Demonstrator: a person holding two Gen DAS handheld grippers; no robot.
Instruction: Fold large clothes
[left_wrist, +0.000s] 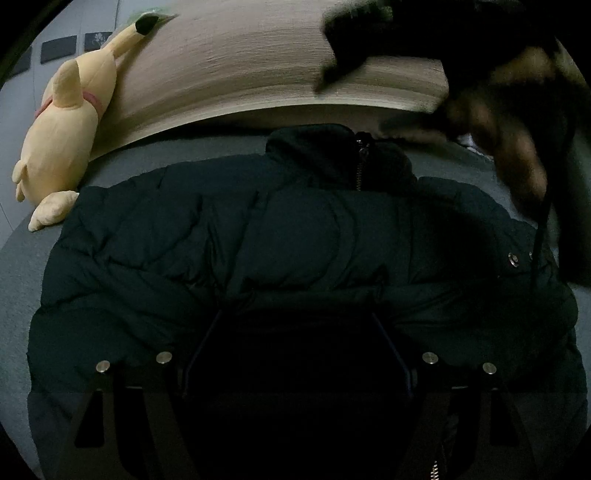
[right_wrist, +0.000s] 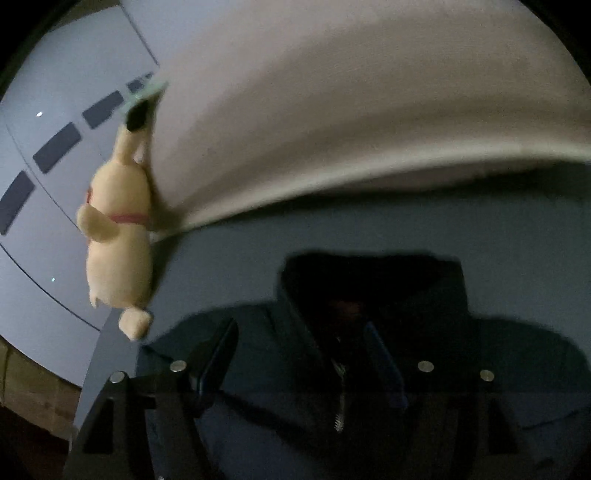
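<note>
A dark puffer jacket (left_wrist: 258, 240) lies spread on the grey bed, collar and zip (left_wrist: 360, 162) toward the headboard. My left gripper (left_wrist: 297, 321) hovers open low over the jacket's near part, with nothing between its fingers. In the right wrist view the jacket (right_wrist: 461, 350) fills the lower half, its collar (right_wrist: 373, 280) and zip (right_wrist: 340, 402) ahead. My right gripper (right_wrist: 301, 332) is open over the collar area, holding nothing. The right hand and its tool show blurred at the upper right of the left wrist view (left_wrist: 517, 129).
A cream plush toy (left_wrist: 66, 136) lies at the bed's left edge against the beige headboard (left_wrist: 258, 66); it also shows in the right wrist view (right_wrist: 118, 236). Grey bed sheet (left_wrist: 22, 266) surrounds the jacket. A pale wall with dark tiles (right_wrist: 55, 147) stands to the left.
</note>
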